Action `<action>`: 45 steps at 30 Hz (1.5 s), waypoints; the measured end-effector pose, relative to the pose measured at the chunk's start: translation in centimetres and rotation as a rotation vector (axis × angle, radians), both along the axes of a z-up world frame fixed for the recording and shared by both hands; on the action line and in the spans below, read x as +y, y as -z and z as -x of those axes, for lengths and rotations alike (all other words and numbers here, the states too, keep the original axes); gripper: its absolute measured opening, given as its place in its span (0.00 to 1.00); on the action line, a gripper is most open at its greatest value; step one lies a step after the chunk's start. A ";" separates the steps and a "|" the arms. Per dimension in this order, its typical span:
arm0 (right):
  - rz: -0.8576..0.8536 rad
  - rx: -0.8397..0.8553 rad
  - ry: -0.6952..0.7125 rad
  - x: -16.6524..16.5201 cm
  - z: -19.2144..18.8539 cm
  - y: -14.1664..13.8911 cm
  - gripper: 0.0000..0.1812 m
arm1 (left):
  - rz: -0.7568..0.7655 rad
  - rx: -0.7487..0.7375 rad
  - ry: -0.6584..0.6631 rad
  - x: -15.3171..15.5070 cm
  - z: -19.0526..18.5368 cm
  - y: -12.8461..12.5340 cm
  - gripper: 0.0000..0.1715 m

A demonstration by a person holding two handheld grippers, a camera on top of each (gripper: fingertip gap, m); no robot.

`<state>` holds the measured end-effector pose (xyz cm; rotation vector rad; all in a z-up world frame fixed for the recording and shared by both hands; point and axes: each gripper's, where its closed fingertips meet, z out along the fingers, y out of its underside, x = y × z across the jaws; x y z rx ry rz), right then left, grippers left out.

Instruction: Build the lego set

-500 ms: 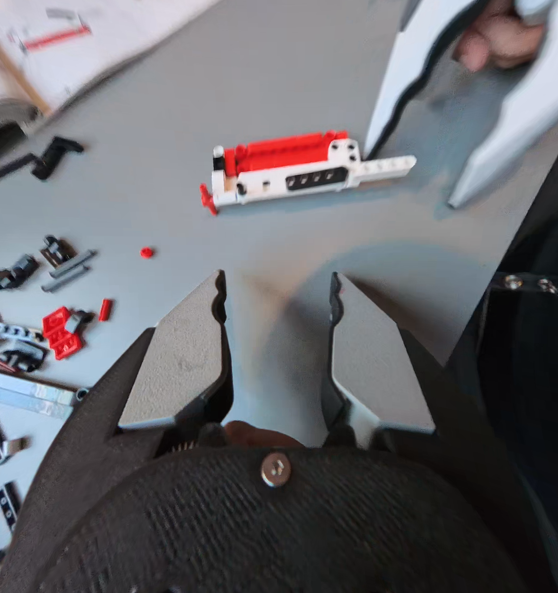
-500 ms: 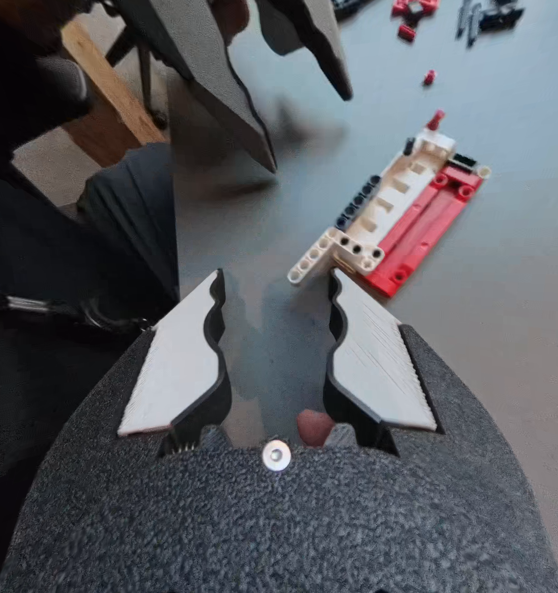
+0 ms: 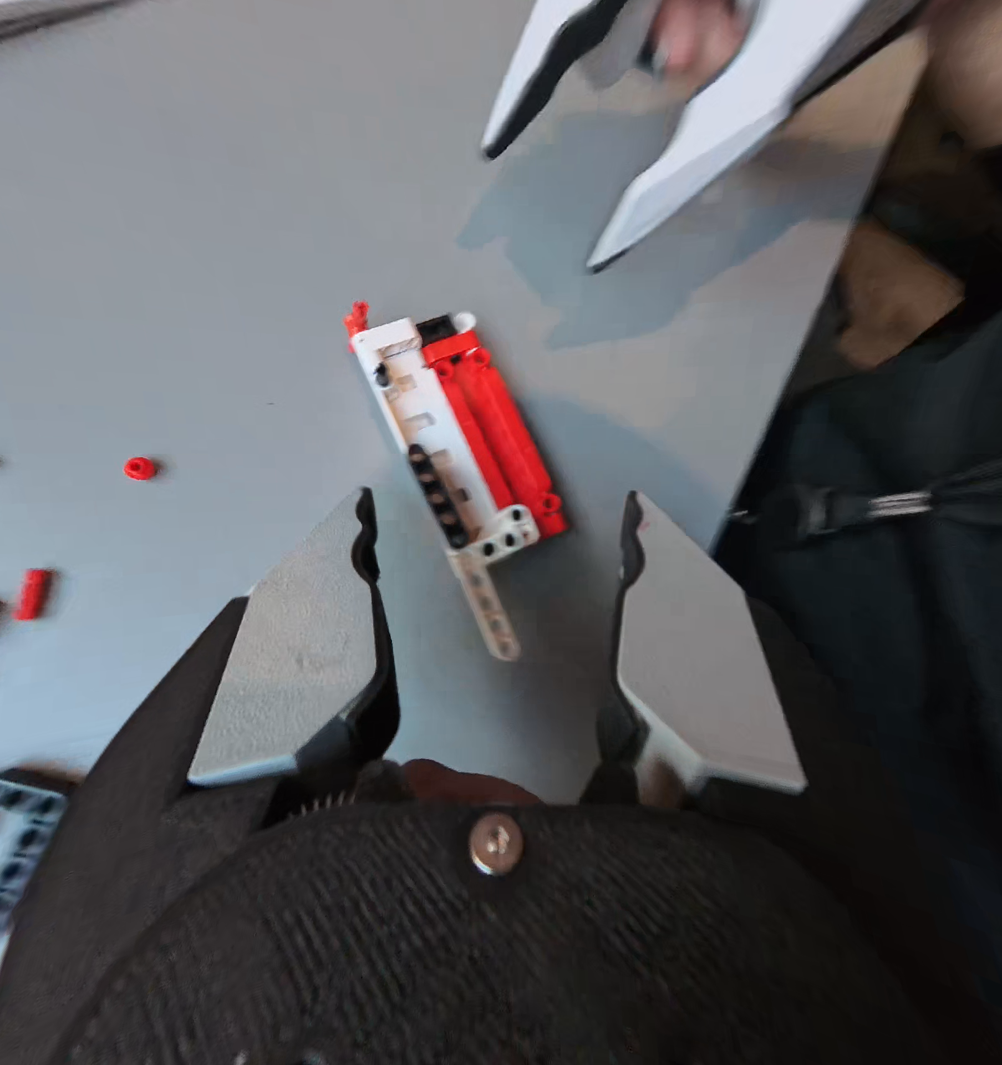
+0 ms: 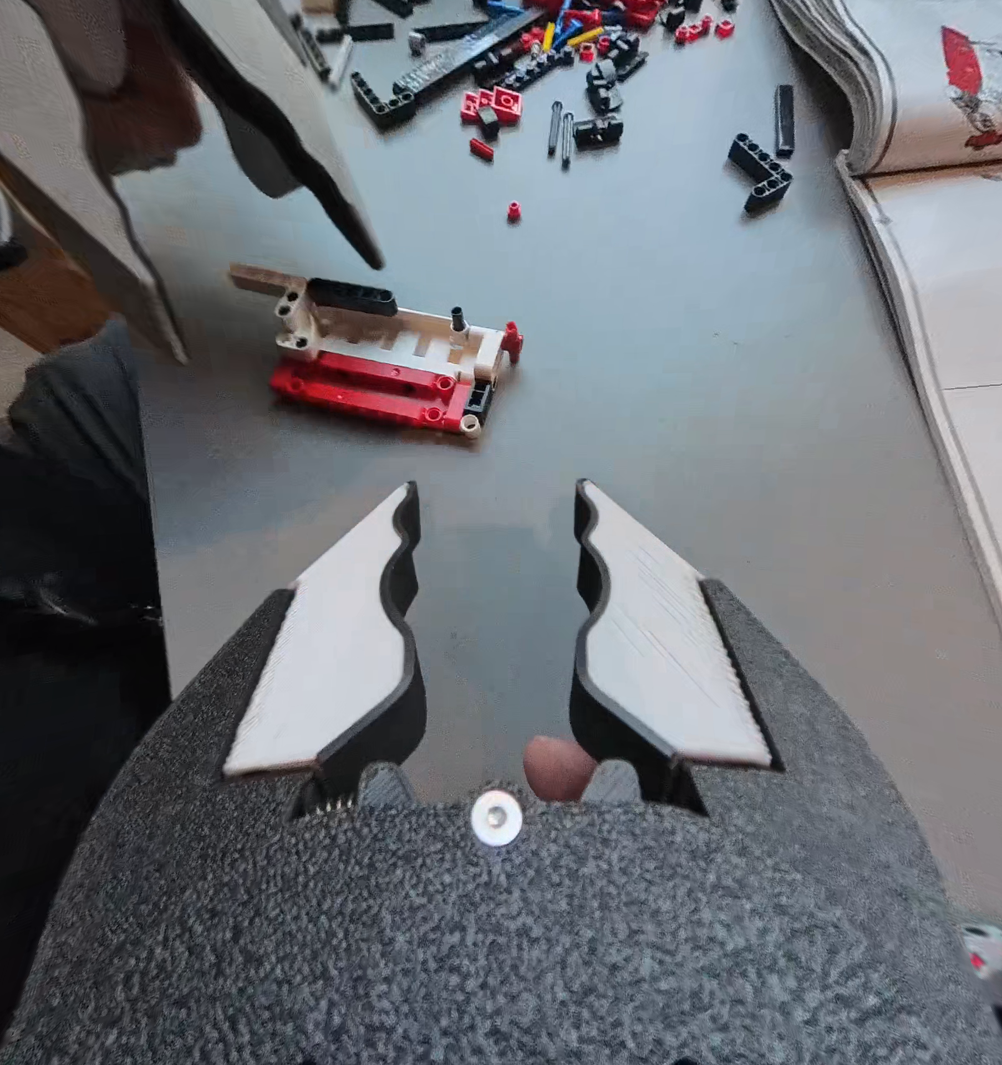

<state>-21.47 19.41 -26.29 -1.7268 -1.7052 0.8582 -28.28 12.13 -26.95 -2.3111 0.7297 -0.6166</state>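
On the grey desk (image 4: 688, 403), beside the open instruction booklet (image 4: 948, 259), our red-and-white lego assembly (image 3: 458, 438) lies flat near the desk's front edge. We hold both tongs apart and empty: the left tongs (image 3: 498, 533) just above the assembly's white beam, the right tongs (image 4: 495, 507) short of it. A careless grip could push the assembly off that edge.

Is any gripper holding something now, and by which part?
Nothing is held. The left gripper and the right gripper are both open and empty; the red and white lego assembly lies free on the grey table.
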 end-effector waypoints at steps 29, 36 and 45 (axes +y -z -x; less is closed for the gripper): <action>-0.098 -0.009 0.090 -2.0 -0.1 2.2 0.30 | -0.143 0.142 -0.209 -0.4 -0.5 2.3 0.43; -0.173 0.117 0.254 3.2 1.9 -1.8 0.31 | -0.141 0.056 -0.217 -0.9 -1.6 1.6 0.44; -0.236 0.424 0.288 5.2 3.5 -4.9 0.31 | -0.335 -0.103 -0.312 1.6 5.1 -2.5 0.40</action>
